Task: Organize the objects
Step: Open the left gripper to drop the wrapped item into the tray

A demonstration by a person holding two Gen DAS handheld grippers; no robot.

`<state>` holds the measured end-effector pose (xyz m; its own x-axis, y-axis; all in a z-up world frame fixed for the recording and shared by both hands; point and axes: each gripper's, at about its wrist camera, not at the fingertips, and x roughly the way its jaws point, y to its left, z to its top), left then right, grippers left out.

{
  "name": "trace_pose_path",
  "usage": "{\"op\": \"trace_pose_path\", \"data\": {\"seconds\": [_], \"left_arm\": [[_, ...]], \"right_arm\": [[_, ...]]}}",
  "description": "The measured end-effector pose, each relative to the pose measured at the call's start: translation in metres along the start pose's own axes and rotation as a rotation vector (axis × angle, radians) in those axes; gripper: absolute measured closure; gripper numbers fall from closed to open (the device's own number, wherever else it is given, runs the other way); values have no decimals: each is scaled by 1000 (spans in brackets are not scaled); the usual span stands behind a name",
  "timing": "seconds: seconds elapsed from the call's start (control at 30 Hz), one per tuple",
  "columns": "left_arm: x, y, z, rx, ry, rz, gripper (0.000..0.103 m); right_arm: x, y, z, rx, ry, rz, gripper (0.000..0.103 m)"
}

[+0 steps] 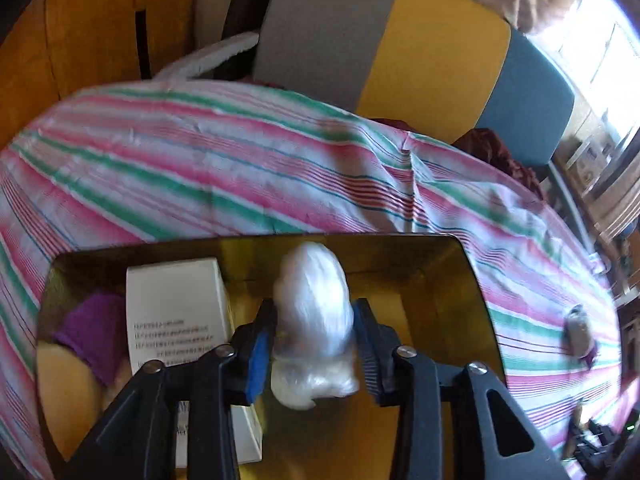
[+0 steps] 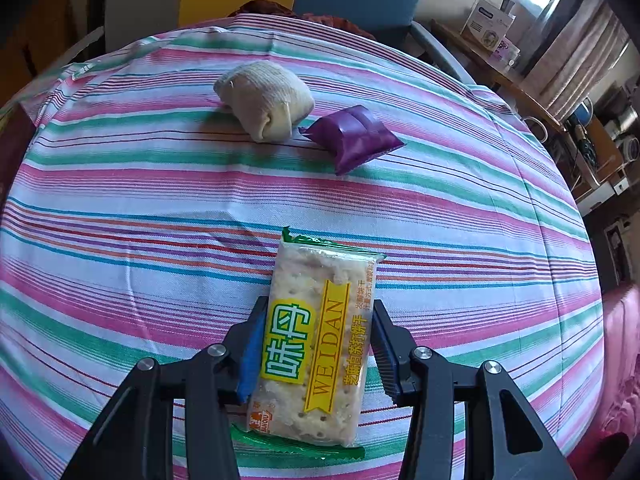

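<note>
Blue pads line the left tool [image 1: 316, 346], whose jaws stand spread around a crumpled clear plastic bundle [image 1: 314, 316]; a gap shows on the right side, so the pads do not press it. The bundle hangs over a yellow-lined box [image 1: 460, 280] that sits on the striped cloth of the bench [image 1: 240, 168]. In the box a white printed carton [image 1: 176, 312] stands just left of the tool, with a purple pack [image 1: 94, 332] beyond it. The right tool [image 2: 318, 346] pinches a green-edged cracker packet [image 2: 320, 340] by its long sides above the cloth. Farther off on the bench lie a beige rolled cloth [image 2: 266, 100] and a purple pouch [image 2: 354, 136], just beside each other.
</note>
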<state>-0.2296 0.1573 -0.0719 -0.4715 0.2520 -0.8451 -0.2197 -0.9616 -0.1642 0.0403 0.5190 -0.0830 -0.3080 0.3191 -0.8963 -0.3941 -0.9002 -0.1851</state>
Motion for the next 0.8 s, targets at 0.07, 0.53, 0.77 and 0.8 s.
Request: {"op": "trace_pose_path", "data": {"seconds": [0.07, 0.53, 0.77, 0.8], "left_arm": [[-1, -1, 0, 1, 7, -7, 62], [-93, -10, -62, 145, -138, -24, 62], [-128, -16, -108, 195, -162, -47, 62], [-132, -17, -113, 201, -169, -47, 62]], "right_arm": [[0, 0, -1, 0, 1, 1, 54], [0, -3, -1, 11, -2, 8, 55], [3, -7, 1, 21, -10, 6, 55], [3, -8, 1, 24, -12, 6, 55]]}}
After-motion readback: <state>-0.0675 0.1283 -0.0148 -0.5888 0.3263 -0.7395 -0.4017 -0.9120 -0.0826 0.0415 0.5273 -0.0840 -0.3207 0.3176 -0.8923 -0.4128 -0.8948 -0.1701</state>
